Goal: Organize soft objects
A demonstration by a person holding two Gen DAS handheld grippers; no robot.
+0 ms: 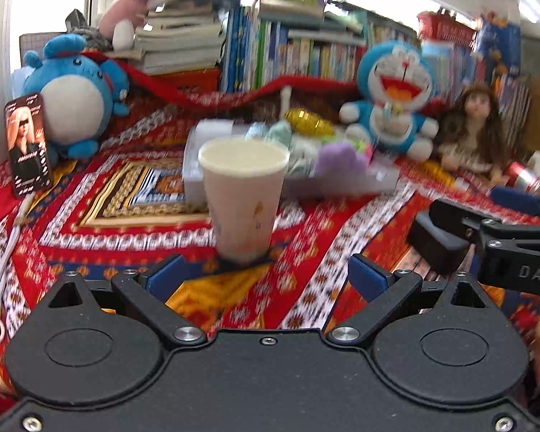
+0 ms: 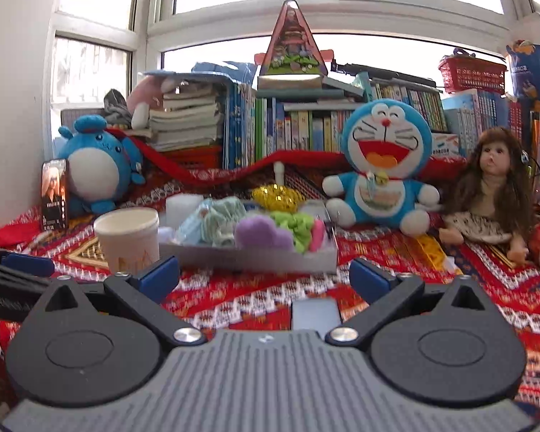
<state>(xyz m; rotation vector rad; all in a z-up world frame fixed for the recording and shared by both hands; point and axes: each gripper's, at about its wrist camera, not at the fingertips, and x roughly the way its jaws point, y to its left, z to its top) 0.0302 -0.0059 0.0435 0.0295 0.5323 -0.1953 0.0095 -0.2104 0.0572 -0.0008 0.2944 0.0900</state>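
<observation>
From your left wrist camera, your left tool (image 1: 264, 273) hangs over the patterned cloth (image 1: 118, 194) with its fingers spread wide and nothing between them. The paper cup (image 1: 244, 198) stands upright just ahead of it, nearly centred on the gap. Beyond the cup lies the shallow grey tray (image 1: 342, 183), blurred here, with soft pieces heaped in it. Off to the tool's right, the other tool's black fingers reach in.

From your right wrist camera, your right tool (image 2: 264, 275) is likewise spread and empty. Straight ahead sits the tray (image 2: 255, 257) holding the soft objects: a purple puff (image 2: 261, 235), green scrunchies (image 2: 295, 225), pale blue-green ones (image 2: 219, 216) and something pink (image 2: 318, 235). The cup (image 2: 129, 235) stands ahead and left, just beside the tray's left end.

Whether pieces go from tray to cup, or the sorting is already over, these views do not settle. Any grasp here needs a light pinch: the pieces squash, and the cup tips easily.
</observation>
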